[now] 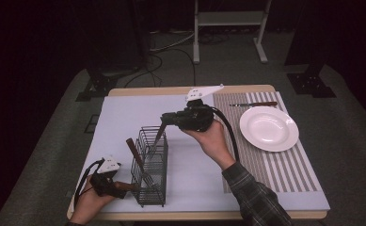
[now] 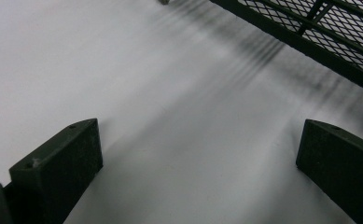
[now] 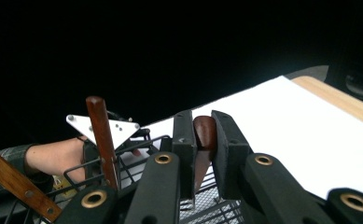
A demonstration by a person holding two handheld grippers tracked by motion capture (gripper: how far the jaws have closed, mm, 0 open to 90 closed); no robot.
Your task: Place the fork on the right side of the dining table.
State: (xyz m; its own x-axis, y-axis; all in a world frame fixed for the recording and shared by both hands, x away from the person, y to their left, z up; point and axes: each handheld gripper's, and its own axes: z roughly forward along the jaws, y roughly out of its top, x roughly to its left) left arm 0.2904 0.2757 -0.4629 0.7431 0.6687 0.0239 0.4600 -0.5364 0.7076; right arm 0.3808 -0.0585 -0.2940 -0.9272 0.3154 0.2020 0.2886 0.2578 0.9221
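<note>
Gripping a wooden-handled utensil (image 3: pixel 205 133) over the wire rack (image 1: pixel 151 165), right tongs (image 3: pixel 202 140); left tongs (image 2: pixel 198 154) wide.

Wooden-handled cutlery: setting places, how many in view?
4: a clamped piece in the right gripper over the basket, a leaning piece inside it, a low piece at its near end, a knife beyond the plate. More may hide.

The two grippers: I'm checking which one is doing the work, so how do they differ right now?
The right gripper is shut on a wooden-handled utensil; the left gripper is open and holds nothing. The right one is raised above the wire basket, while the left sits low on the white mat beside the basket's near end. Both are black, each held in one hand.
</note>
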